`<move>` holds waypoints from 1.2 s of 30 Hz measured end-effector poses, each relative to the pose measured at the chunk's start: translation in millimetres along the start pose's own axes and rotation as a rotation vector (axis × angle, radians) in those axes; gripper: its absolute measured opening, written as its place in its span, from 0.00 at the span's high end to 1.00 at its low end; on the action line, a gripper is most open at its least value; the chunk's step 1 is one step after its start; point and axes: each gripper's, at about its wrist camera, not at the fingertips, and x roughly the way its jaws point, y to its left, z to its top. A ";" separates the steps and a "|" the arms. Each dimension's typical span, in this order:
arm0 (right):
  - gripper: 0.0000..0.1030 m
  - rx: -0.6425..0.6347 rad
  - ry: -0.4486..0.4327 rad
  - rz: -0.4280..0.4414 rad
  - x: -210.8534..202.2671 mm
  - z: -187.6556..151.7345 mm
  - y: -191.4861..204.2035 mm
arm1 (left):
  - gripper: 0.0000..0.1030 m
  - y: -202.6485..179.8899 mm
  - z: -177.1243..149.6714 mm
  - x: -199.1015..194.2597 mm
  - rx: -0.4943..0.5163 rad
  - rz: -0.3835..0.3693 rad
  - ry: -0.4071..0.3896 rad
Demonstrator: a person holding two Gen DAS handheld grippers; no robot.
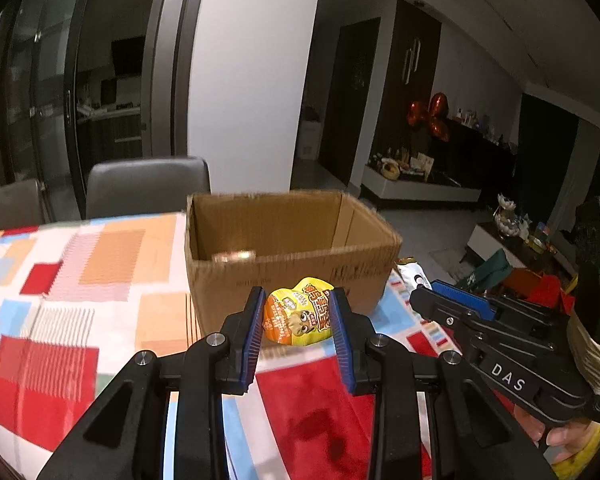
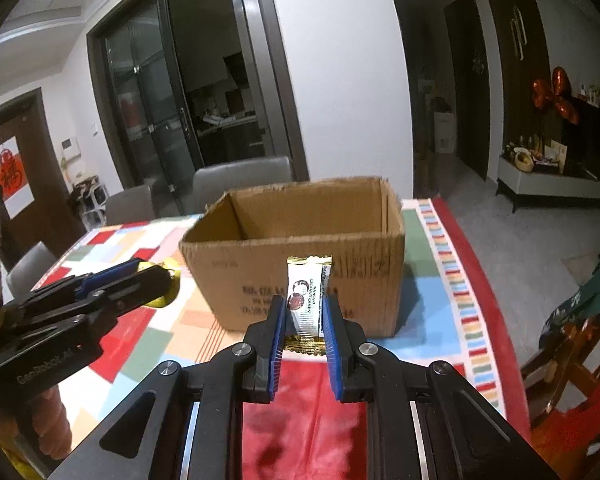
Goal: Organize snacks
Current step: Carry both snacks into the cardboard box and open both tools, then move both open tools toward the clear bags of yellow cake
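L claw point(image 1: 298, 316) is gripping a yellow-orange snack pouch point(image 1: 298, 314); R claw point(image 2: 303, 314) is clamping a white candy sachet point(image 2: 308, 296) upright. Both are hanging above the patchwork-cloth worktop point(image 2: 440, 292), w/ the open cardboard box point(image 2: 300, 236) sitting just beyond, grey chairs point(image 2: 240, 178) behind.

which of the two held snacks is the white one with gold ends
The slim candy packet clamped upright in the right hand-held gripper. The left hand-held gripper holds a rounder yellow-and-orange pouch with a cartoon figure.
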 end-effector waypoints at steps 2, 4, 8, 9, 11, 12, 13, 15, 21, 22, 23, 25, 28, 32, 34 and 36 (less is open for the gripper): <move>0.81 -0.003 -0.014 -0.006 0.7 7.3 -1.9 | 0.69 0.2 7.5 -0.1 0.006 0.007 -0.013; 0.81 -0.005 -0.026 -0.010 2.7 16.2 -4.5 | 0.69 1.1 18.1 1.2 0.013 0.014 -0.027; 0.81 -0.011 -0.048 -0.018 6.0 31.4 -6.3 | 0.69 2.9 32.7 6.7 0.021 0.025 -0.043; 0.81 -0.019 -0.054 -0.020 8.1 36.6 -6.6 | 0.69 4.1 37.0 9.4 0.020 0.025 -0.046; 0.81 -0.028 -0.062 -0.021 12.3 43.5 -7.7 | 0.69 6.8 43.5 16.6 0.013 0.029 -0.044; 0.81 -0.032 -0.061 -0.019 14.8 46.2 -7.5 | 0.69 8.7 46.7 20.3 0.007 0.029 -0.043; 0.81 -0.036 -0.062 -0.022 18.0 49.8 -7.8 | 0.69 10.5 50.5 24.9 0.006 0.031 -0.042; 0.81 -0.044 -0.063 -0.012 22.7 53.4 -7.4 | 0.69 12.4 54.8 31.8 0.007 0.040 -0.041; 0.81 -0.055 -0.042 0.003 45.5 65.0 -8.4 | 0.69 19.5 63.8 57.5 0.010 0.055 -0.015; 0.81 -0.057 -0.037 0.004 49.0 65.3 -7.7 | 0.69 20.8 64.6 62.7 0.012 0.058 -0.007; 0.81 -0.059 -0.030 0.001 53.6 66.2 -8.0 | 0.69 21.4 64.7 66.9 0.011 0.063 -0.001; 0.81 -0.052 -0.017 0.003 62.2 66.9 -9.3 | 0.69 25.2 66.3 78.6 0.004 0.064 0.020; 0.80 -0.050 -0.005 -0.012 73.0 68.3 -9.0 | 0.68 29.5 68.6 92.8 -0.006 0.078 0.035; 0.67 -0.040 0.022 -0.035 82.2 68.1 -10.3 | 0.50 32.7 70.4 101.9 -0.017 0.097 0.054; 0.61 -0.035 0.018 -0.045 81.3 67.3 -12.4 | 0.44 32.0 68.1 97.2 -0.013 0.117 0.041; 0.61 -0.044 0.012 -0.046 75.6 64.4 -13.7 | 0.44 28.4 63.5 89.1 0.000 0.127 0.028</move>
